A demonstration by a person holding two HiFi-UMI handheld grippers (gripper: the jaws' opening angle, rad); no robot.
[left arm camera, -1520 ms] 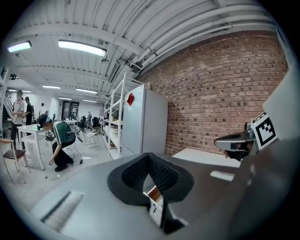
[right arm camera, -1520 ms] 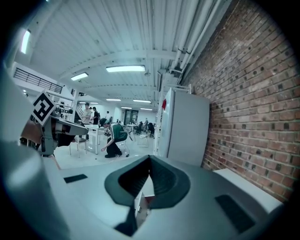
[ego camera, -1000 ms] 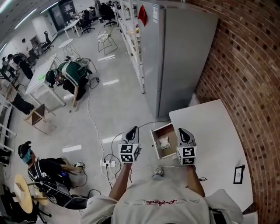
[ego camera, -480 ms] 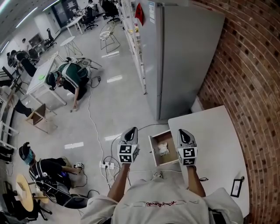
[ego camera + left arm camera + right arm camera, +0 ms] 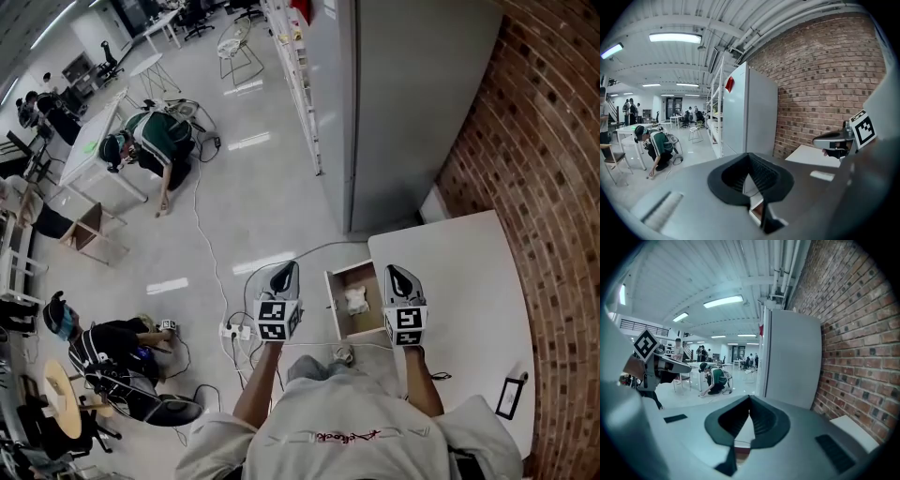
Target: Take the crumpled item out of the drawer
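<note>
A small wooden drawer [image 5: 333, 306] stands pulled out from the left side of the white table [image 5: 459, 281]. Inside it lies a crumpled white item [image 5: 356, 300], with nothing touching it. My left gripper [image 5: 284, 273] hovers over the floor just left of the drawer, its jaws shut and empty. On the other side, my right gripper [image 5: 397, 273] is above the table edge, also shut with nothing in it. In the left gripper view the jaws [image 5: 749, 155] meet at the tip. The right gripper view shows its jaws [image 5: 750, 398] closed the same way.
A tall grey refrigerator [image 5: 403, 94] stands beyond the table, against a brick wall [image 5: 548, 150]. Cables and a power strip [image 5: 234, 330] lie on the floor by my left side. One person crouches [image 5: 150, 150] further off and another sits [image 5: 103, 361] at the lower left. A small dark object [image 5: 511, 397] rests on the table's near right.
The head view has shifted a little. Both grippers stay shut on either side of the open drawer, and the crumpled item has not moved.
</note>
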